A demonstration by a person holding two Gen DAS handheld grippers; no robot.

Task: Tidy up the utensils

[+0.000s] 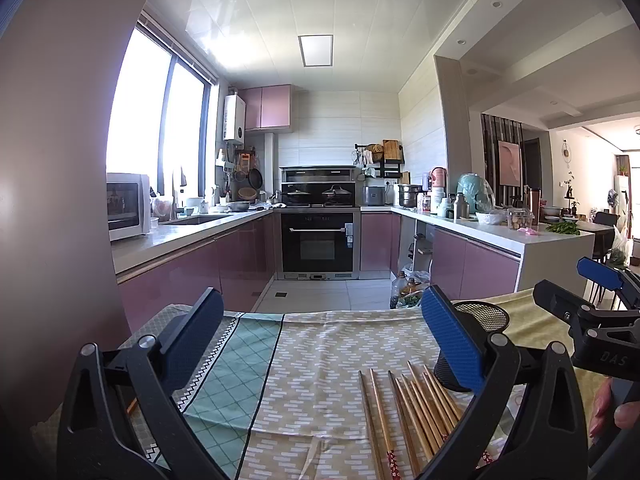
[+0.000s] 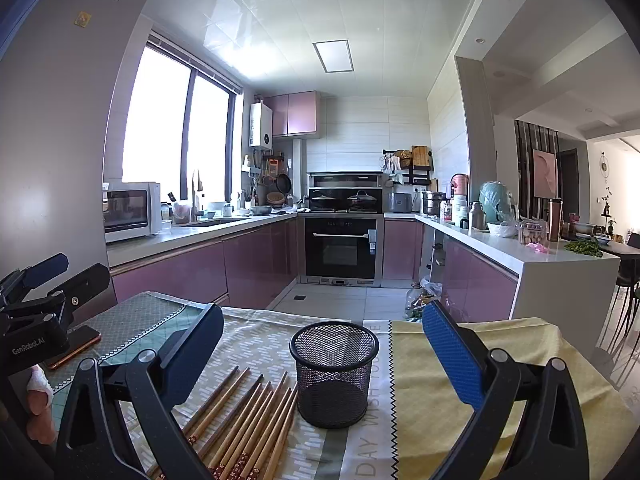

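Note:
Several wooden chopsticks (image 1: 416, 412) lie side by side on the patterned tablecloth (image 1: 316, 364); they also show in the right wrist view (image 2: 244, 420). A black mesh cup (image 2: 334, 372) stands upright and empty just right of them; in the left wrist view the cup (image 1: 482, 318) is partly hidden behind a finger. My left gripper (image 1: 320, 340) is open and empty above the cloth, left of the chopsticks. My right gripper (image 2: 322, 356) is open and empty, with the cup between its fingers in view.
A phone (image 2: 74, 346) lies on the cloth at the left. A yellow cloth (image 2: 480, 360) covers the table's right part. Beyond the table's far edge is the kitchen floor with bottles (image 1: 404, 290), purple cabinets and an oven (image 1: 318, 242).

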